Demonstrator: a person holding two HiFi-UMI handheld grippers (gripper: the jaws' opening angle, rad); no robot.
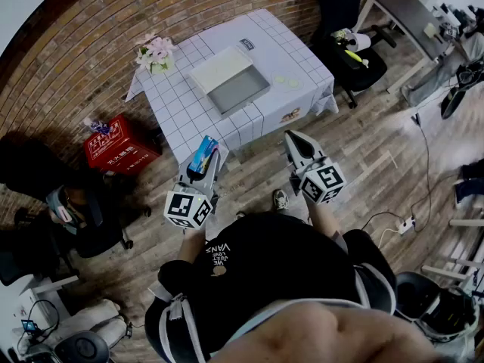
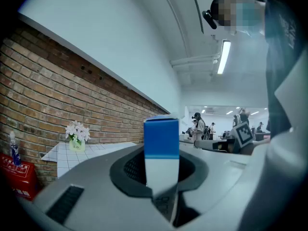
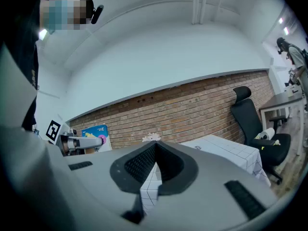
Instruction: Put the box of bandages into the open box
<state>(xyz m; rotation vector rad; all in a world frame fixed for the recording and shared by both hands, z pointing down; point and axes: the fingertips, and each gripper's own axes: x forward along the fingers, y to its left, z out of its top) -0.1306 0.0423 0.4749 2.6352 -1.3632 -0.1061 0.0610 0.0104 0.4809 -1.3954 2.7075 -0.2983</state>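
Observation:
The box of bandages (image 1: pixel 203 154), blue and white, stands up between the jaws of my left gripper (image 1: pixel 203 163), which is shut on it in front of the table. In the left gripper view the box of bandages (image 2: pixel 161 148) rises upright between the pads. The open box (image 1: pixel 231 87), white with a grey inside, lies on the checked tablecloth (image 1: pixel 261 48) ahead. My right gripper (image 1: pixel 293 138) hovers beside the left, shut and empty. The right gripper view shows its pads (image 3: pixel 144 160) meeting at the tip, with the box of bandages (image 3: pixel 95 134) off to the left.
A vase of flowers (image 1: pixel 155 54) stands at the table's far left corner. A red crate (image 1: pixel 113 144) sits on the floor left of the table. A black office chair (image 1: pixel 348 51) and a desk (image 1: pixel 412 13) stand to the right. A person (image 1: pixel 68 203) sits at left.

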